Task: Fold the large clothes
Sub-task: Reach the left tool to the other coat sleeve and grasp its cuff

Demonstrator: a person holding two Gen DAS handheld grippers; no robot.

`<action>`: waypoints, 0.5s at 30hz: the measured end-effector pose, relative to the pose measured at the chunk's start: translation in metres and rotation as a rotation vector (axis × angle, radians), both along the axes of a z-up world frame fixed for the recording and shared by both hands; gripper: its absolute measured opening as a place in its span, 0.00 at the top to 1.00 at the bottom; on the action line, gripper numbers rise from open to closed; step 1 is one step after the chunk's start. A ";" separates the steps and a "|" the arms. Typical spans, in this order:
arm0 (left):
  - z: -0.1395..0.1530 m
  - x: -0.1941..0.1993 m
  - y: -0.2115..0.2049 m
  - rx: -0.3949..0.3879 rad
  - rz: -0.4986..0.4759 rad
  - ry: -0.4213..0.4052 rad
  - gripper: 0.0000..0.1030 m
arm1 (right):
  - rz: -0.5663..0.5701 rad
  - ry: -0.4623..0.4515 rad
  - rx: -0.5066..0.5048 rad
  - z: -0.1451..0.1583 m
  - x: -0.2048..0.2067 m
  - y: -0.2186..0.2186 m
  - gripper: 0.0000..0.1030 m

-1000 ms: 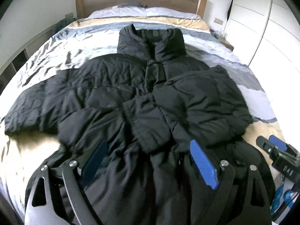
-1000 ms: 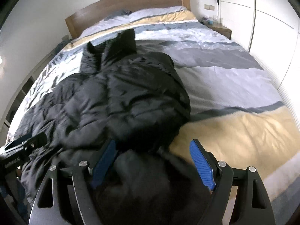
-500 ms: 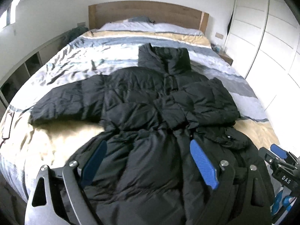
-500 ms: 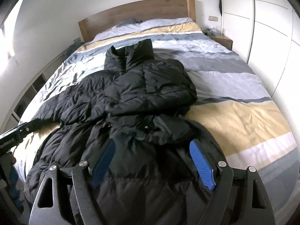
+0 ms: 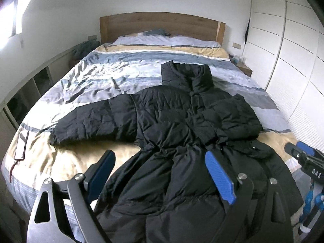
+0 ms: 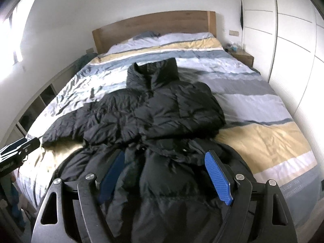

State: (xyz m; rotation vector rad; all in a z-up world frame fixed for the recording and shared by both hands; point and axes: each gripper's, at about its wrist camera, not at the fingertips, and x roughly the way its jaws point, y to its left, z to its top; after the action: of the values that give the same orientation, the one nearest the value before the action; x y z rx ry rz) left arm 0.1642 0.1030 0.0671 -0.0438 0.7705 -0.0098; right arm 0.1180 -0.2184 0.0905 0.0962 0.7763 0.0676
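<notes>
Both the left gripper (image 5: 160, 176) and right gripper (image 6: 166, 174) point downward, blue ribbed pads spread wide and empty, above the puffy black quilted jacket (image 5: 182, 121) on the striped satin bed (image 5: 101, 77).

Daylit room, strong fisheye bend in both wrist views

A window (image 5: 12, 14) blows out white at upper left (glare spills onto the wall); the black jacket (image 5: 182, 121) swallows detail, corners vignette dark, and the near edges are softly blurred.

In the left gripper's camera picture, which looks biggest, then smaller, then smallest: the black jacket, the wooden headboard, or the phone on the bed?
1. Black jacket, though it lies nearest the camera.
2. Wooden headboard, far away.
3. Phone.
</notes>
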 end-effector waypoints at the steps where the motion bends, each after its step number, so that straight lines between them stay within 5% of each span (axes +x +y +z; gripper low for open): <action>1: 0.003 -0.001 0.003 0.003 0.000 0.000 0.12 | 0.006 -0.005 0.004 0.002 0.001 0.003 0.22; 15: 0.002 0.043 0.022 -0.061 0.144 0.049 0.12 | 0.102 -0.017 -0.003 -0.007 0.007 0.009 0.21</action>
State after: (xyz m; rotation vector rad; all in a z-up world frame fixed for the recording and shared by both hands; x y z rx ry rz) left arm 0.2073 0.1250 0.0686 -0.1574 0.8148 0.1049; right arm 0.1251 -0.2094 0.0834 0.0529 0.7636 0.1635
